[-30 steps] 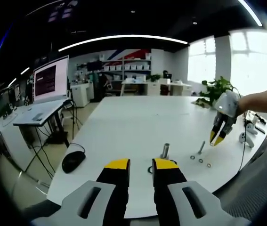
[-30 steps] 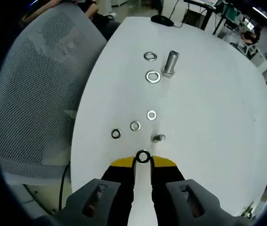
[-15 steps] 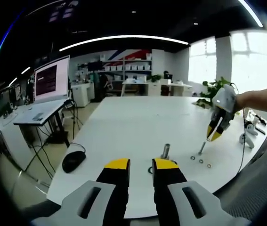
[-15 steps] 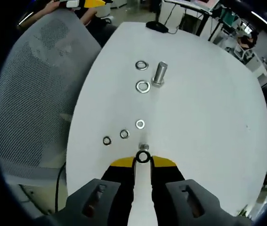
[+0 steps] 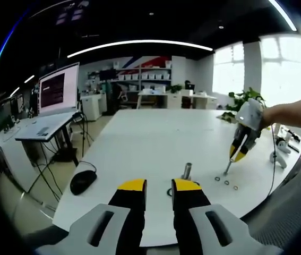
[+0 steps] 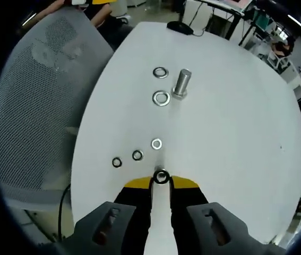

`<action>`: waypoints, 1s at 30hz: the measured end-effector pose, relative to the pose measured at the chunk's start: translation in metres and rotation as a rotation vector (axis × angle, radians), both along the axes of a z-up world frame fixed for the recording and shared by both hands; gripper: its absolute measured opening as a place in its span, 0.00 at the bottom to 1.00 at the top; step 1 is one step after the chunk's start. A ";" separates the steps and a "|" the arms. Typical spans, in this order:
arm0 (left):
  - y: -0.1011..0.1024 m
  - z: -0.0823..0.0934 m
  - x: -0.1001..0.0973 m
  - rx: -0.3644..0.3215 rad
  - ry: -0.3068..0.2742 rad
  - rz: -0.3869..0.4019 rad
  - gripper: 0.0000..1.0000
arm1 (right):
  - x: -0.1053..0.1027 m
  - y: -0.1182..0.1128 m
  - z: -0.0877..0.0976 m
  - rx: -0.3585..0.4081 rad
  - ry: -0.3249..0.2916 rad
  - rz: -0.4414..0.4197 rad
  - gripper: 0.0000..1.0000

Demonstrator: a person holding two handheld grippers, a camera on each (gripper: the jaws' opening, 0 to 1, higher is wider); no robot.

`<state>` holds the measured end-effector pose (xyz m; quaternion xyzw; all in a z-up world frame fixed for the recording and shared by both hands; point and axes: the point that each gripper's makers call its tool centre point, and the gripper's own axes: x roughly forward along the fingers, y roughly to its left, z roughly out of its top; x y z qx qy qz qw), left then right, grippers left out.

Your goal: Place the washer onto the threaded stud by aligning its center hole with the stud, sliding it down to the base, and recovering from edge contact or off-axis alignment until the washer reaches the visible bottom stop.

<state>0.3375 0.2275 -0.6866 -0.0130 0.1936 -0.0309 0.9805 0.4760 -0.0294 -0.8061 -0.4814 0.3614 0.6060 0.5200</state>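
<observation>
Dropped lower since a sec ago: right claw now sits right over the small stud in left gripper view, tips nearly touching its top. Came in from higher up and further right.

Right gripper view: right claw pinching a small dark washer betw its yellow-tipped jaws, w/ the small stud hidden directly under it. Can't tell if the hole is over the stud tip or just on the edge.

Loose on the white tabletop: three small washers in a row just ahead-left of the claw, two bigger washers further out, next to a fat upright bolt.

Left claw hangs low over the tabletop's near edge, jaws apart w/ a narrow gap, nothing in them. Fat bolt just beyond its tips.

Bg stuff: black mouse on the tabletop's left corner, mesh chair beside the tabletop.
</observation>
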 end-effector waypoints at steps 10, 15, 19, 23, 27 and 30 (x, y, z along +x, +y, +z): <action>0.000 0.000 0.000 0.000 0.003 0.000 0.16 | 0.000 0.003 -0.010 -0.011 0.009 -0.001 0.13; 0.000 0.000 0.000 0.000 0.002 0.001 0.16 | -0.001 0.003 -0.017 -0.025 0.013 0.005 0.13; 0.000 0.000 0.000 -0.001 0.002 0.000 0.16 | -0.001 0.003 -0.024 -0.034 0.017 0.004 0.13; 0.000 -0.001 0.000 -0.002 0.004 0.000 0.16 | 0.000 0.004 -0.033 -0.045 0.023 0.009 0.13; 0.000 -0.001 0.000 0.001 0.009 -0.003 0.16 | -0.001 0.004 -0.041 -0.061 0.033 0.007 0.13; 0.000 -0.002 0.000 0.001 0.013 0.000 0.16 | -0.001 0.003 -0.045 -0.067 0.038 0.009 0.13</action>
